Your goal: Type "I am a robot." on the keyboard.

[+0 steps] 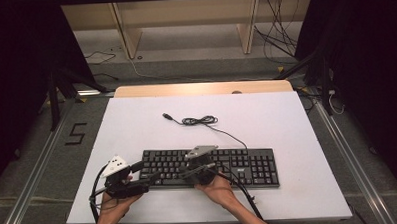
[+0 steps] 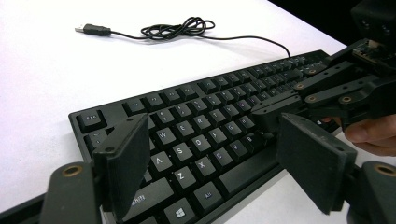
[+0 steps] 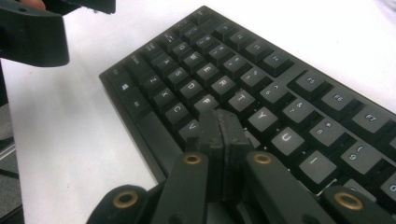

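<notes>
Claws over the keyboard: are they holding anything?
No. The right claw is shut with nothing between its jaws, tips over the keyboard keys. The left claw is open and holds nothing.

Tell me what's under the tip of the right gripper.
The right gripper, jaws shut together, points down at the black keyboard, around the G and H keys. Whichever key sits directly beneath the tip is covered, so contact can't be confirmed.

A lab or recording room is indicated, not a home. A white board (image 1: 267, 124) is laid over a wooden tabletop (image 1: 200, 88), flanked by metal rails (image 1: 337, 137) on a grey carpeted floor (image 1: 184, 42). Black curtains (image 1: 19, 63) are hung at both sides. Loose cables (image 1: 279, 44) are trailed across the floor, beside black stands (image 1: 60, 92). A number (image 1: 75, 134) is taped to the floor.
</notes>
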